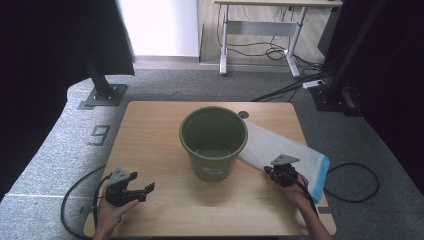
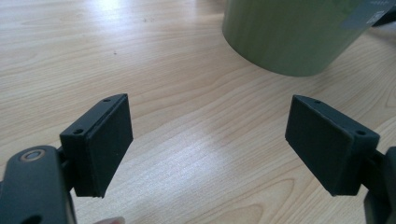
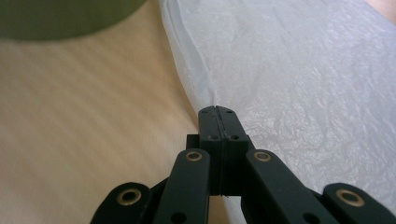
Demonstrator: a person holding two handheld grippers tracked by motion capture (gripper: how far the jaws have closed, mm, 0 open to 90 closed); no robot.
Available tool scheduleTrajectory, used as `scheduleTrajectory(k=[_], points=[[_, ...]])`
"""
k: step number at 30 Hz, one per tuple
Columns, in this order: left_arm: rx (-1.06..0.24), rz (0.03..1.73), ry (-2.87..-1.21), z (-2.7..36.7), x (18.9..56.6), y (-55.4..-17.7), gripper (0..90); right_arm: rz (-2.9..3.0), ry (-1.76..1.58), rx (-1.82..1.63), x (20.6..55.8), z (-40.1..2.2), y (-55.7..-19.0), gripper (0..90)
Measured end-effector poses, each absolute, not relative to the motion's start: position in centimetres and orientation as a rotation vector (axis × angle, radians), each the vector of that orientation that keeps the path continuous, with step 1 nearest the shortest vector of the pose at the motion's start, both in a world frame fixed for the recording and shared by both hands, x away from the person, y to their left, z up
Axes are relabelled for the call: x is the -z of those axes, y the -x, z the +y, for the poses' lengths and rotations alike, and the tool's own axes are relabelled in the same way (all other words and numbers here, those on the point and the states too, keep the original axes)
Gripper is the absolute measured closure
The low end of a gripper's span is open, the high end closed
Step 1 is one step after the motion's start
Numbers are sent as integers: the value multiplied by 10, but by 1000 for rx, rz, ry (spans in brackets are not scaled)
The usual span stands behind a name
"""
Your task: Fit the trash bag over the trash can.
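Note:
A dark green plastic bucket (image 1: 213, 140) stands upright and empty in the middle of the wooden table (image 1: 150, 135). Behind and right of it lies a flat white plastic bag (image 1: 280, 145) with a blue end. My right gripper (image 1: 270, 170) sits at the bag's near edge. In the right gripper view its jaws (image 3: 216, 109) are pressed together just where the bag's (image 3: 303, 70) folded edge meets them. My left gripper (image 1: 141, 182) rests low at the table's front left, open. Bare wood lies between its pads (image 2: 102, 144), and the bucket's wall (image 2: 289, 32) rises ahead to the right.
The table's front edge runs just below both hands. A cable hole (image 1: 243, 114) sits behind the bucket. Black frame posts (image 1: 102, 85) stand on the grey carpet at both back corners, and cables (image 1: 350, 182) trail across the floor on the right.

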State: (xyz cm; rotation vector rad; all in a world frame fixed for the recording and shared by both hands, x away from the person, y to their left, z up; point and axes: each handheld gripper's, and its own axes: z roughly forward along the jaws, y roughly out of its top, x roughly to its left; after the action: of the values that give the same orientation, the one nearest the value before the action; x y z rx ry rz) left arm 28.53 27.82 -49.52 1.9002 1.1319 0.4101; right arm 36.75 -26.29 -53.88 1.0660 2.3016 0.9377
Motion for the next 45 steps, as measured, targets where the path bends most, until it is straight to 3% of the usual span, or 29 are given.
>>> scheduleTrajectory(k=[2,3,6,7,15,20,22,24,25,26,27,28,32,45], points=[[-405,1134,-1890,279,495,-286,150,2313,-1070,-934,538,-267,-363,826],[-398,1134,-1881,280,495,-286,151,2281,-1076,-964,534,-267,-363,673],[-399,1132,-1884,279,495,-286,153,2256,-1080,-1026,530,-264,-368,615],[-399,1133,-1890,278,496,-287,153,2230,-1082,-1125,525,-254,-379,555],[-385,1128,-1919,271,502,-291,155,2246,-1078,-1209,531,-213,-424,478],[-383,1123,-1933,268,503,-291,155,2310,-1054,-1138,542,-197,-434,467],[-384,1124,-1932,269,503,-291,155,2329,-1036,-1088,547,-187,-436,495],[-382,1124,-1928,270,502,-291,155,2320,-1032,-1052,550,-183,-436,610],[-382,1124,-1928,270,502,-291,155,2320,-1032,-1052,550,-183,-436,610],[-386,1126,-1927,270,502,-291,155,2309,-1040,-1050,550,-182,-436,683],[-386,1128,-1924,270,502,-291,155,2285,-1054,-1027,549,-183,-436,835],[-382,1129,-1923,270,502,-291,155,2271,-1064,-1034,548,-184,-437,881],[-380,1129,-1932,269,503,-292,155,2193,-1112,-1118,537,-196,-437,885],[-378,1142,-1927,270,504,-293,155,1900,-1185,-1394,455,-239,-421,886]])
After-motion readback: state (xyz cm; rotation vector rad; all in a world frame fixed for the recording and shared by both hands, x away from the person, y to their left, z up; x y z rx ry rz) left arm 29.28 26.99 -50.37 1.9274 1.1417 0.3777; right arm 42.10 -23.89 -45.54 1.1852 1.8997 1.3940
